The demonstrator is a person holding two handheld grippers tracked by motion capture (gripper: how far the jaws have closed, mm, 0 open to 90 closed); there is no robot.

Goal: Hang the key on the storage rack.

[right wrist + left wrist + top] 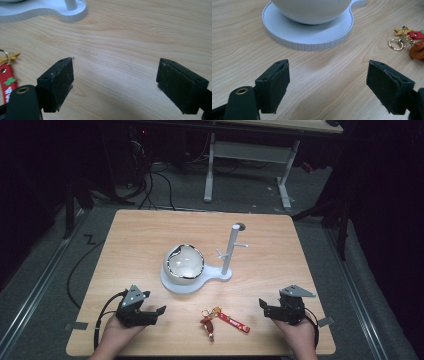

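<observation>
A white stand (216, 275) sits mid-table, with an upright post (230, 249) bearing short pegs and a round plate that carries a white bowl (184, 262). In front of it lies a keychain (212, 319) with a gold ring, a brown charm and a red strap (233, 322). My left gripper (152, 305) rests open at the front left, facing the plate (312, 40) and bowl (312, 10), nothing between its jaws (328, 85); the keychain (404, 41) lies to its right. My right gripper (270, 303) rests open at the front right (115, 82), the red strap (7, 85) at its left.
The wooden table (140, 235) has bare surface behind and beside the stand. Beyond its far edge stand the white legs of another desk (210, 170) and cables on a dark floor. Tape tabs mark the table's front corners (76, 325).
</observation>
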